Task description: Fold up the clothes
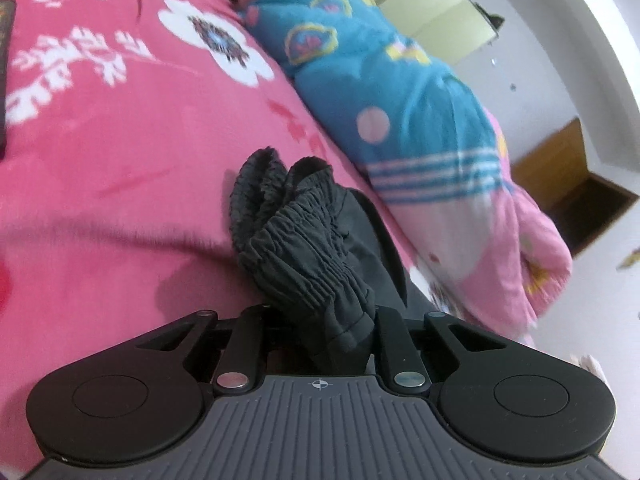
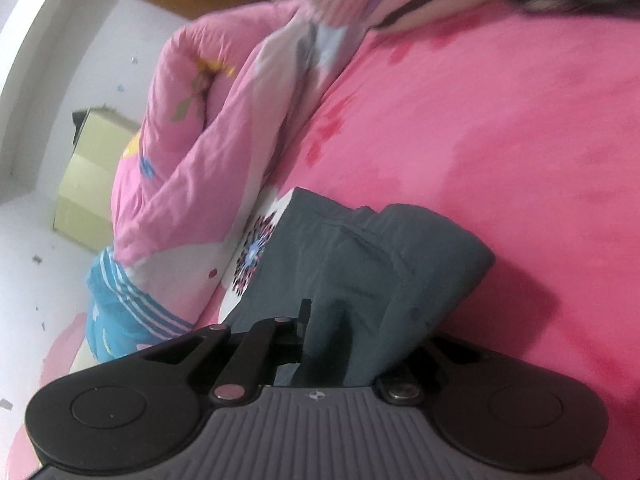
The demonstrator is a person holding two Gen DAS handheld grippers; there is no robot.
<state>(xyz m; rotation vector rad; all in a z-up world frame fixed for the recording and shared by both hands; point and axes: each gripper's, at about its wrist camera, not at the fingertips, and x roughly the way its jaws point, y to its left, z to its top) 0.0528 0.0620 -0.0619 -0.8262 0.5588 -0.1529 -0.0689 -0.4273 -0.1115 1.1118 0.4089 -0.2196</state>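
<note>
- Dark grey trousers (image 1: pixel 304 256) sat low in the middle of my left wrist view, the gathered elastic waistband bunched up right between the fingers of my left gripper (image 1: pixel 320 312); the jaws stood narrow, pinching that waistband.
- My right gripper (image 2: pixel 340 344) showed the same kind of hold at the bottom centre of its own view: jaws drawn together on a fold of the smoother grey cloth (image 2: pixel 360 264), which covered the fingertips.
- Past the held cloth, the pink bedspread (image 1: pixel 100 200) with white flowers filled the left and middle of the left view, and the right side of the right view.
- One white flower with a dark centre (image 2: pixel 256 248) lay just left of the grey cloth in the right view.
- Further off, a rolled quilt (image 1: pixel 400 92) in blue and pink ran along the bedspread's edge, upper right in the left view.
- Farthest, at the upper right of the left view, I saw a white wall and a pale yellow cabinet (image 1: pixel 432 12), blurred.
</note>
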